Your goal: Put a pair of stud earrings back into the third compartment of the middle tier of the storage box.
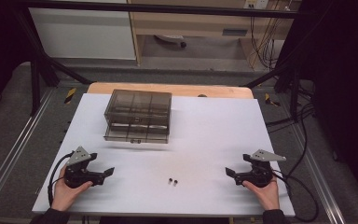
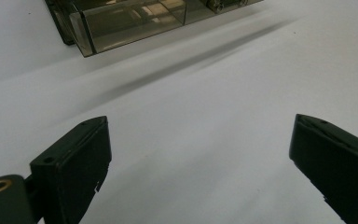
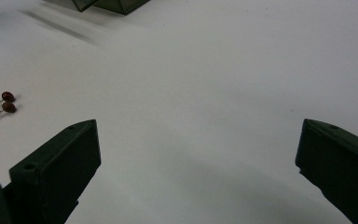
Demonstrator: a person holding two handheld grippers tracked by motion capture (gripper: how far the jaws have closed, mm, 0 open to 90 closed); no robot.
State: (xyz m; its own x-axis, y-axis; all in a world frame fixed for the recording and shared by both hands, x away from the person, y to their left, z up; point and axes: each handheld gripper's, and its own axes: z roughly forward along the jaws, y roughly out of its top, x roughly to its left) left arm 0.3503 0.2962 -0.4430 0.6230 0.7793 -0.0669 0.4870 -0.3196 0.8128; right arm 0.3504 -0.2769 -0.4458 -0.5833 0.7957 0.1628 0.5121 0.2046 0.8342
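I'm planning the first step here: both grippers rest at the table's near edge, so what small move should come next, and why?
Probably bring the right gripper toward the two small dark red pieces on the white table. Its fingers stand wide apart with nothing between them, and the pieces lie loose between the two grippers, well short of the smoky drawer box. The left gripper is open too.

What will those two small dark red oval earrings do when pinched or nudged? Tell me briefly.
The two small dark red oval earrings look rounded and glossy, so they would probably roll or skid on the smooth white table. Their thin wire hooks seem bendable, so pinch gently. Being tiny, they are likely very light and could slip from wide pads.
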